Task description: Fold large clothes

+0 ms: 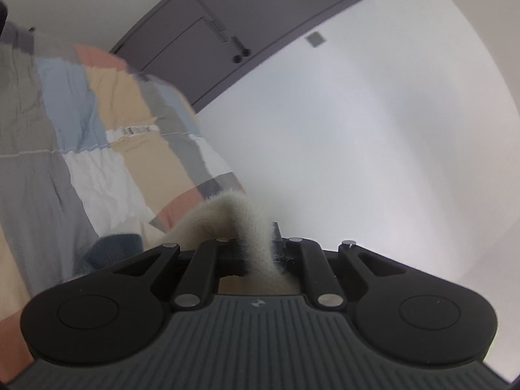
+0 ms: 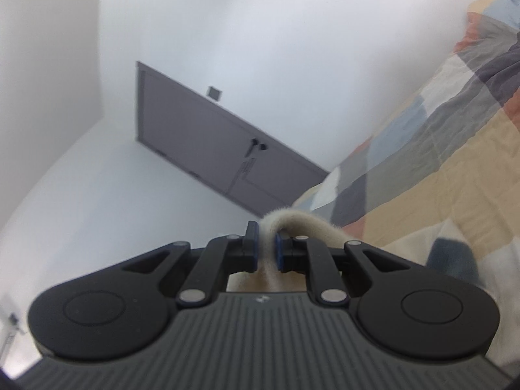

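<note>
Left wrist: left tool [image 1: 260, 243] pinching cream fleece garment [image 1: 240, 217]; right tool [image 2: 266, 248] likewise; blurred patchwork quilt [image 1: 97, 123], grey door [image 2: 201, 149].

Garment [image 1: 234, 217] mostly hidden (behind fingers [image 1: 276, 240]).
</note>
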`<state>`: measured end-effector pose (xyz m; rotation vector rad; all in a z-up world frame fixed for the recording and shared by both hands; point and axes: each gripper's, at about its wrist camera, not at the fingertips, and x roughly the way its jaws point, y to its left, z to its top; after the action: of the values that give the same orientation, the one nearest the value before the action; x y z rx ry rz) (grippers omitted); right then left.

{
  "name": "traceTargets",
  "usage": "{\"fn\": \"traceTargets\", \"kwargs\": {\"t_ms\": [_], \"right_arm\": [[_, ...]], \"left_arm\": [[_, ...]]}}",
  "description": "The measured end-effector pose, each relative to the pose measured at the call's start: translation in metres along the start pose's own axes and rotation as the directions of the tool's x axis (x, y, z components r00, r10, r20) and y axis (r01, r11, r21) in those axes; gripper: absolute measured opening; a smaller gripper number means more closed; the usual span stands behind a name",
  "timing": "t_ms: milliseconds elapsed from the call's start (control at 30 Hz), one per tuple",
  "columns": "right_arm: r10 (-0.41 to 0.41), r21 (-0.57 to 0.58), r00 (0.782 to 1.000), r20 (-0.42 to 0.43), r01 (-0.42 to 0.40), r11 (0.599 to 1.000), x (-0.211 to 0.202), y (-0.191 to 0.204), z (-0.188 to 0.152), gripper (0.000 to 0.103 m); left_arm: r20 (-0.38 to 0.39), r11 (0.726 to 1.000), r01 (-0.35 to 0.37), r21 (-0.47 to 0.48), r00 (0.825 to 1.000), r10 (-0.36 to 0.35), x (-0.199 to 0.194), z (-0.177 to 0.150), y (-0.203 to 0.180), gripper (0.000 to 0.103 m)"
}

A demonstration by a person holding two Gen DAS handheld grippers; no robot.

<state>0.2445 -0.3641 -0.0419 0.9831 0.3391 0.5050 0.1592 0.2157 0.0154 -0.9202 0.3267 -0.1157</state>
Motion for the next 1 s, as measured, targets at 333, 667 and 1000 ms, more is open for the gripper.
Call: {"fn": "traceTargets", "kwargs": {"t_ms": [333, 667, 1000], "right_arm": [[-0.211, 0.107, 0.976, 0.055, 0.204, 0.973, 0.104, -0.088, 0.002, 0.014], [-0.404, 0.108, 0.915, 0.007, 0.401, 0.910, 0.169, -0.166, -0.014, 0.014], [-0.480, 0.077, 0.877, -0.037, 0.481, 0.873, 0.191, -0.187, -0.030, 0.015]], "left_arm": [[-0.072, 0.986, -0.125, 0.108, 0.988, 0.133, 0.146, 0.016, 0.049, 0.013], [-0.114, 0.967, -0.178, 0.183, 0.973, 0.201, 0.233, 0.000, 0.104, 0.014], [-0.150, 0.967, -0.177, 0.185, 0.967, 0.205, 0.250, -0.006, 0.125, 0.018]]}}
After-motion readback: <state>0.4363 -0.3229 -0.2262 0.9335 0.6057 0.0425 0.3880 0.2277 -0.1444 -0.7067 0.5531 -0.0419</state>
